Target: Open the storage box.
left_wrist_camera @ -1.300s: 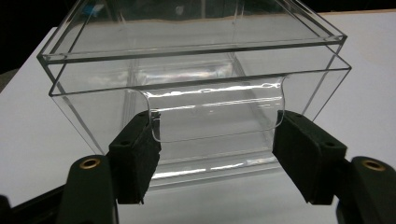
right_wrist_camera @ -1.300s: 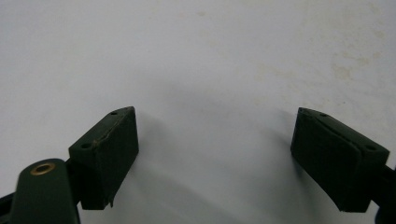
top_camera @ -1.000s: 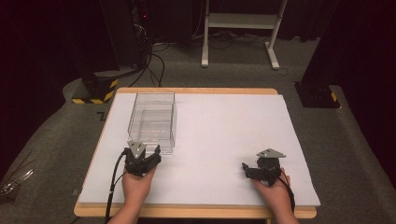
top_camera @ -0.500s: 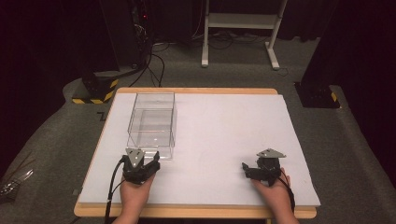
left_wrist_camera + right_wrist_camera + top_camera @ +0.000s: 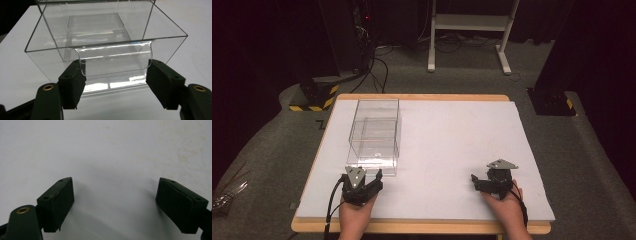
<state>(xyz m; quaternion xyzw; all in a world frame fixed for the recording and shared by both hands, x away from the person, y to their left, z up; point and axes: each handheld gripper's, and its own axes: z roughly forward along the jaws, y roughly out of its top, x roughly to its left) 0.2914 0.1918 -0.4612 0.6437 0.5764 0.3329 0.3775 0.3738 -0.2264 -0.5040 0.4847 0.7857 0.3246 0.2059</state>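
White table [image 5: 452,150], dark room behind. The left gripper [image 5: 362,181] has drawn back toward the near edge; its jaws gape either side of the clear box's [image 5: 374,137] curved lip, perhaps just touching. Box sits far-left, empty. Right gripper [image 5: 484,182] rests open, unmoved.

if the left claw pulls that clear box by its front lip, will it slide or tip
The clear box looks empty and thin-walled, so probably light. On the smooth white table it would likely slide. Its glossy curved lip may slip between the left claw pads.
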